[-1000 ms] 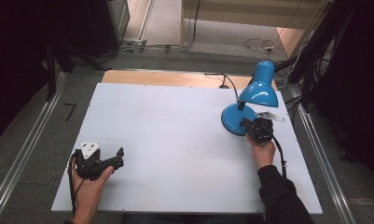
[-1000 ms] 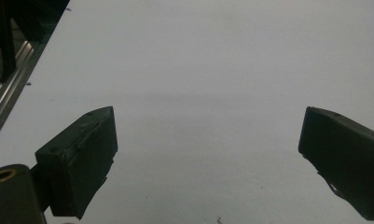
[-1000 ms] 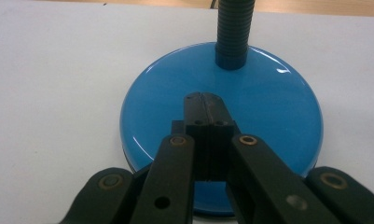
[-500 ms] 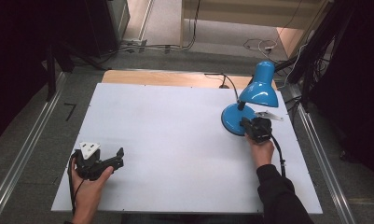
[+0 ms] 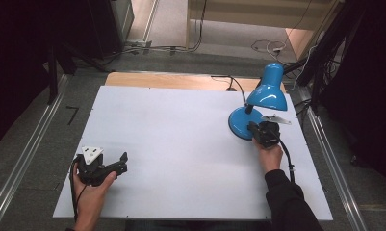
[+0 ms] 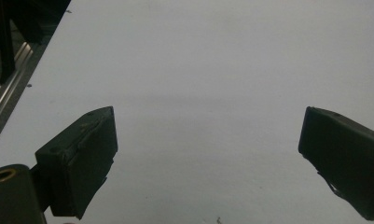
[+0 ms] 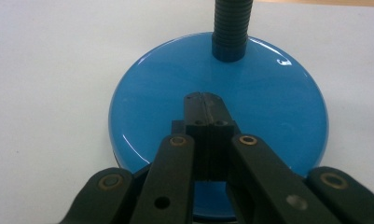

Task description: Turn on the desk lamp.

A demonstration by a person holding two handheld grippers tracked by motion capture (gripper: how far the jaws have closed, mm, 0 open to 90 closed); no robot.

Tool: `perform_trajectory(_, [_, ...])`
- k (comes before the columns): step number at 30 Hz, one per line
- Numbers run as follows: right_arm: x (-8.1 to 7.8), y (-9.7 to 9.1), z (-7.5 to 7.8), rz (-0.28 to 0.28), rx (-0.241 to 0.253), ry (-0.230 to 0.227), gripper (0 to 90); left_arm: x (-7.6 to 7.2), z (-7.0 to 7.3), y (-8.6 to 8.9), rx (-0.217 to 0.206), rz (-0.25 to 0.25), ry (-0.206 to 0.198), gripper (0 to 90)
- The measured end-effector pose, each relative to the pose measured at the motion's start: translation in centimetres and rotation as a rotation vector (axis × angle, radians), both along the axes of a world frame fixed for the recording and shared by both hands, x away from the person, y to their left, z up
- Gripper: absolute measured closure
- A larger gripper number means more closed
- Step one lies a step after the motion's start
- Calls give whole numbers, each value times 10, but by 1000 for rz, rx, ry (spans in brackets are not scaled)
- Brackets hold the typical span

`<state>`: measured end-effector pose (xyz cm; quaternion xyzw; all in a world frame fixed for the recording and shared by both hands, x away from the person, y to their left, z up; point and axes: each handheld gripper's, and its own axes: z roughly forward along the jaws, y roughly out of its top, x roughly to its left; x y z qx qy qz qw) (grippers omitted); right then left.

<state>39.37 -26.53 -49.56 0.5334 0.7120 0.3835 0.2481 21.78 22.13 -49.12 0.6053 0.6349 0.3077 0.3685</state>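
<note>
A blue desk lamp stands on the right of the white table, its shade [image 5: 267,94] tipped over its round base [image 5: 238,122]. My right gripper [image 5: 254,127] is at the base's near edge. In the right gripper view its jaws are pressed together, and the gripper [image 7: 204,98] is over the glossy blue base [image 7: 278,107], just short of the black ribbed neck [image 7: 229,28]. Nothing is held between them. My left gripper [image 5: 123,161] lies low at the table's near left, open. In the left gripper view the gripper [image 6: 208,126] frames bare table.
The white tabletop [image 5: 181,144] has a wooden strip [image 5: 157,79] along its far edge. The lamp's black cord [image 5: 229,82] runs off the back. Metal rails flank the table at the left [image 5: 32,144] and the right [image 5: 330,159]. Loose cables lie on the floor behind.
</note>
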Motion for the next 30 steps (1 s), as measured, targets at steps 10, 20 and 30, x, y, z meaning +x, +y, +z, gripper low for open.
perform_trajectory(10, [-1,0,0,-1,-8,-2,874,0,1,0,-2,2,-4,50])
perform_trajectory(20, [-5,5,0,-8,-66,-20,875,-2,2,1,-3,2,-7,50])
perform_trajectory(30, [-7,6,-1,-10,-86,-38,876,-3,2,2,0,4,-7,50])
